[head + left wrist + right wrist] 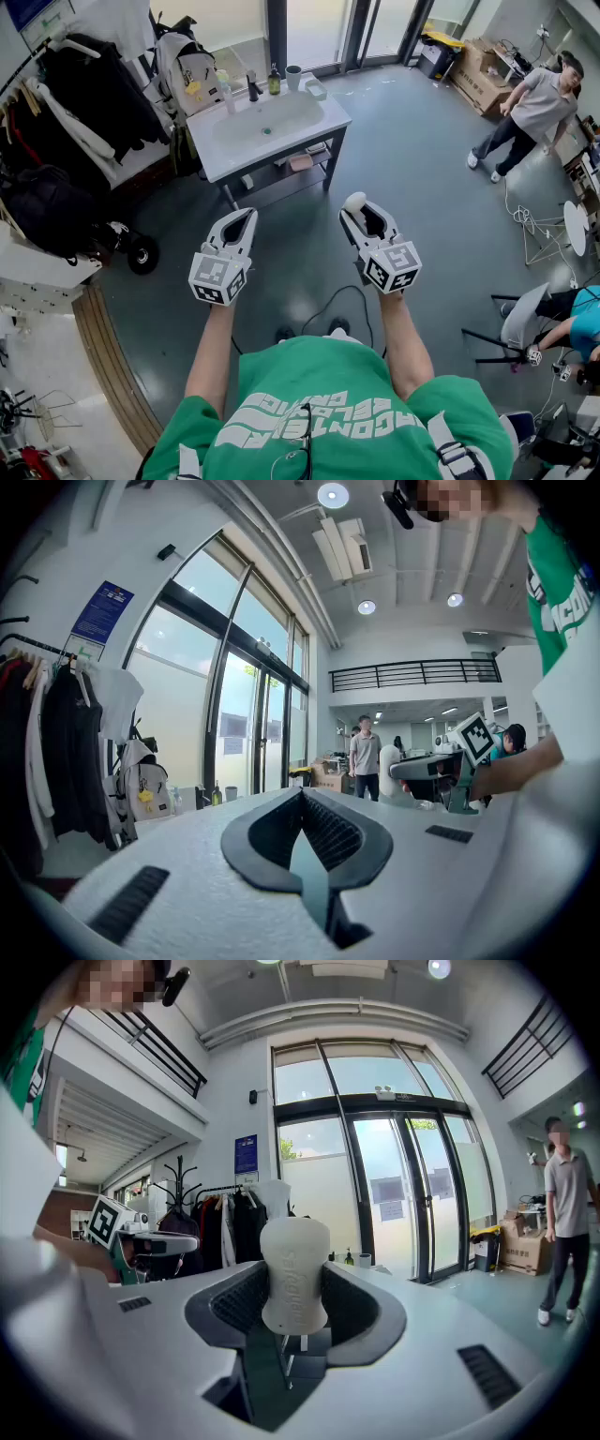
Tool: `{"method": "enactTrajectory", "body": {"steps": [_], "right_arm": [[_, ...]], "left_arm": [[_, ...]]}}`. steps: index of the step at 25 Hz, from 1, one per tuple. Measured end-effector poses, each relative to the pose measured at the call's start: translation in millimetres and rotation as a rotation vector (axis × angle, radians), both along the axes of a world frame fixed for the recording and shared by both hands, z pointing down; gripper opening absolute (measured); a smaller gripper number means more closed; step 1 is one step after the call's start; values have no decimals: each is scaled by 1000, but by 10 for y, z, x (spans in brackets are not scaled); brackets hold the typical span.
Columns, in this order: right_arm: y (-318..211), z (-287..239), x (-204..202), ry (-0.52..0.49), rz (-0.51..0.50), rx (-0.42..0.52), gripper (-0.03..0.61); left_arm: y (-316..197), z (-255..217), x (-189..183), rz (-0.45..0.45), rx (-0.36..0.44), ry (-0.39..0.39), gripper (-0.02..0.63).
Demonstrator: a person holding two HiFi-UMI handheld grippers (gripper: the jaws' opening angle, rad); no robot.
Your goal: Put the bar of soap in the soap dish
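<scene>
A white, waisted bar of soap (293, 1265) stands upright between the jaws of my right gripper (295, 1299), which is shut on it. From the head view the soap (354, 202) sticks out of the right gripper (361, 214), held in the air over the floor. My left gripper (246, 218) is beside it at the same height, its jaws shut with nothing between them (302, 797). Ahead stands the white sink table (323, 125), and a small pale soap dish (316, 90) sits at its far right corner. Both grippers are well short of the table.
A cup (293, 77) and bottles (274, 81) line the sink's back edge. A clothes rack (66, 103) and backpack (187, 66) stand at the left. One person (530, 112) stands at the far right. Another sits lower right (572, 323). A cable (337, 300) lies on the floor.
</scene>
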State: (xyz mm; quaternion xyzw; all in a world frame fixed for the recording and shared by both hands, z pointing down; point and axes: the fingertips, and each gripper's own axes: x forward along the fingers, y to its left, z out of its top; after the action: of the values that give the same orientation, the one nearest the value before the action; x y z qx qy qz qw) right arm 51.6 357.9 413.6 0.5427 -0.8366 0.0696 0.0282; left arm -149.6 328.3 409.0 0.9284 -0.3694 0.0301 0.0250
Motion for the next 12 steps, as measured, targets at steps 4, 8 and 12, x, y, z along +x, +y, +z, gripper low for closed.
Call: {"method": "enactTrajectory", "body": {"steps": [4,8,12], "right_arm": [[24,-19,-36,1,-5,0,183],[54,-8,-80,7,-2,-3,183],[92,-9,-151,5,10,-10,183]], "left_arm": [[31,-13,-9,2,2,-2,9],[55,-7,-54,4,2,1,9],[78,4,-117,16,0,1,9]]}}
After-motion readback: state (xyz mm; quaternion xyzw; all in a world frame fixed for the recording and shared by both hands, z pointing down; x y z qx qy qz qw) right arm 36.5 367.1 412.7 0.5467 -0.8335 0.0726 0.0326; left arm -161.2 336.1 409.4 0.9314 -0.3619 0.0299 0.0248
